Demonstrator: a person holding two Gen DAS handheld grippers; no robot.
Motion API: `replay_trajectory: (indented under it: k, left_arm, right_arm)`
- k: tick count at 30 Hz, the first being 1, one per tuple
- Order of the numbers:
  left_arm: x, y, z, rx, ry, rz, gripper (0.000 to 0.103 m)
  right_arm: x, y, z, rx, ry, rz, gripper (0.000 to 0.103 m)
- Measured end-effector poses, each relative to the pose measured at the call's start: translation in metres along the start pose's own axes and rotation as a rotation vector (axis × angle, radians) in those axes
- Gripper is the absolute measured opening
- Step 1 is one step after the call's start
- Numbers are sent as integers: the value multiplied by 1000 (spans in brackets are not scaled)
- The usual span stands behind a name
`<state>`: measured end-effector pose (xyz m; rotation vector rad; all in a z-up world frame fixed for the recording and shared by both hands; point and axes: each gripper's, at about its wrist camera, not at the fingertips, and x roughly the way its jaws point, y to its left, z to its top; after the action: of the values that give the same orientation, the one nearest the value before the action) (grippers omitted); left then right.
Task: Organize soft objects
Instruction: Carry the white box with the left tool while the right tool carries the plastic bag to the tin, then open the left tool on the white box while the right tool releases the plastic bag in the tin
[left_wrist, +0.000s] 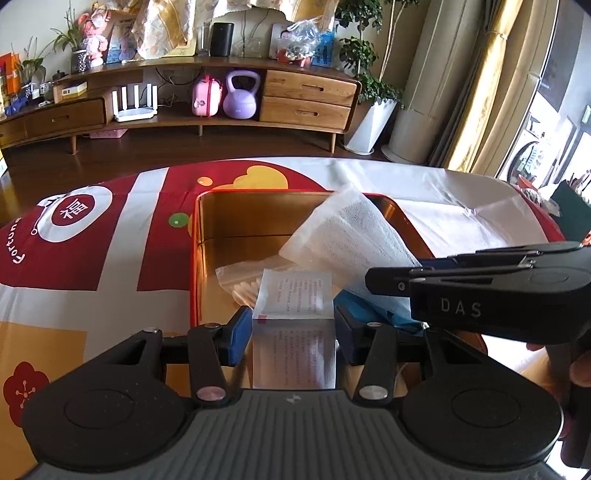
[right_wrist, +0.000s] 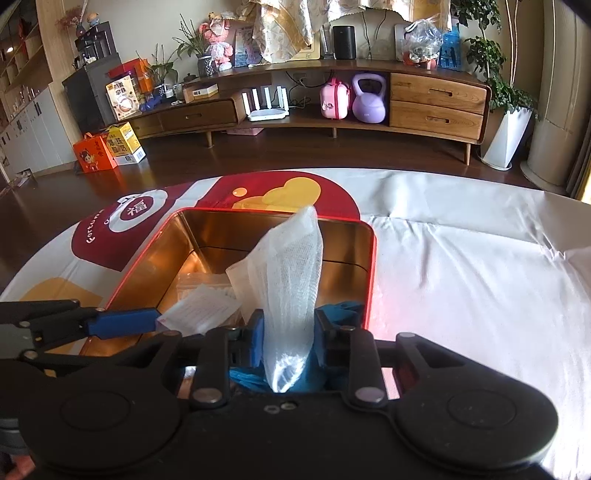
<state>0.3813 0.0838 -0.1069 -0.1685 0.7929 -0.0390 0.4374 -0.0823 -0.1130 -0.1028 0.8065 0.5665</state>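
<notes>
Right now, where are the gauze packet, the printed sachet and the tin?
gauze packet (right_wrist: 291, 266), right wrist view, its meshed middle.
printed sachet (left_wrist: 293, 293), left wrist view, its printed face.
tin (right_wrist: 371, 266), right wrist view, its red right rim.

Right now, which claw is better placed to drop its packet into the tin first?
Right, probably. The right claw has its gauze packet standing over the red tin, above blue gloves. The left claw holds its printed sachet at the tin's near edge.
</notes>
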Motion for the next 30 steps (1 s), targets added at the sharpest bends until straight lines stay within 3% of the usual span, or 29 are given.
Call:
replay_trajectory:
  k: [3,7,12,16,20,25,30]
  left_arm:
    - [0,-1,-1,1,-3,4,48]
    - [-4,-1,-1,-1,-14,12,49]
    - [-17,-2,-1,-6,-37,2,64]
    - [-31,-3,0,-16,-56,5,64]
    - [-49,-7,1,-9,-69,13,64]
    - [-75,-15,-1,5,-90,10,64]
    - [-103,-22,-6,10,-107,1,64]
  right_arm:
    - [-5,0,0,5,-12,6,34]
    - [-13,-1,0,17,-23,15,35]
    - [-30,1,1,9,-30,21,38]
    - [-48,0,1,20,-40,30,39]
    - [-70,3,-1,20,-61,26,53]
    - [-98,8,-3,20,-84,32,54]
    - [-129,16,-8,13,-113,36,62]
